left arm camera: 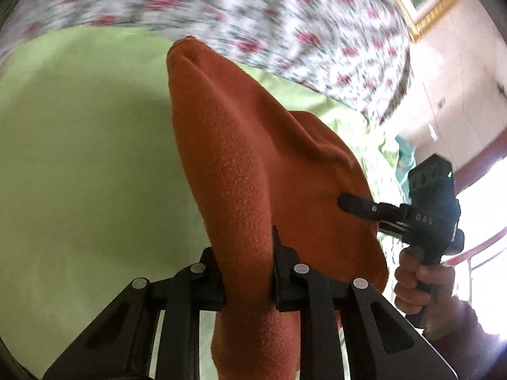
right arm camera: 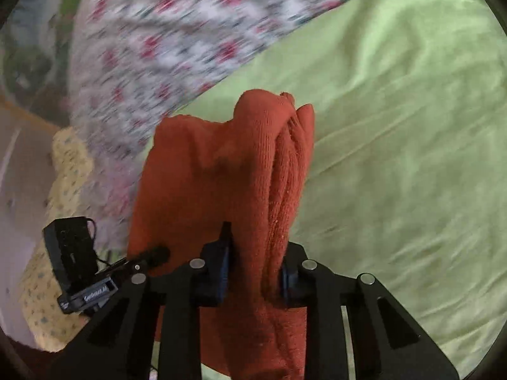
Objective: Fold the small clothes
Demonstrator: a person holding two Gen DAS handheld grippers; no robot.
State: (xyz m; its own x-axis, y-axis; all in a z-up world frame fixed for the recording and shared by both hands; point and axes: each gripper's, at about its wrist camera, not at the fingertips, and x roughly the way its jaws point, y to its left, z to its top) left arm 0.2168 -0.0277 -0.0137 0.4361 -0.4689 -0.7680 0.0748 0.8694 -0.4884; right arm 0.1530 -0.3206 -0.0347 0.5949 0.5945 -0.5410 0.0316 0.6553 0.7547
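Observation:
An orange knitted cloth point(left arm camera: 253, 158) hangs between my two grippers above a green bed sheet point(left arm camera: 79, 158). My left gripper point(left arm camera: 247, 272) is shut on one edge of it. My right gripper point(right arm camera: 253, 269) is shut on the bunched other edge of the orange cloth point(right arm camera: 221, 171). In the left wrist view the right gripper point(left arm camera: 358, 204) shows at the right, held by a hand, its fingers clamped on the cloth. In the right wrist view the left gripper point(right arm camera: 152, 256) shows at the lower left, pinching the cloth's corner.
A floral red-and-white quilt point(left arm camera: 285, 15) lies along the far side of the bed; it also shows in the right wrist view point(right arm camera: 164, 38). A yellow patterned fabric point(right arm camera: 54, 221) lies at the left. A pink wall point(left arm camera: 459, 95) and a gold picture frame point(left arm camera: 424, 15) stand at the right.

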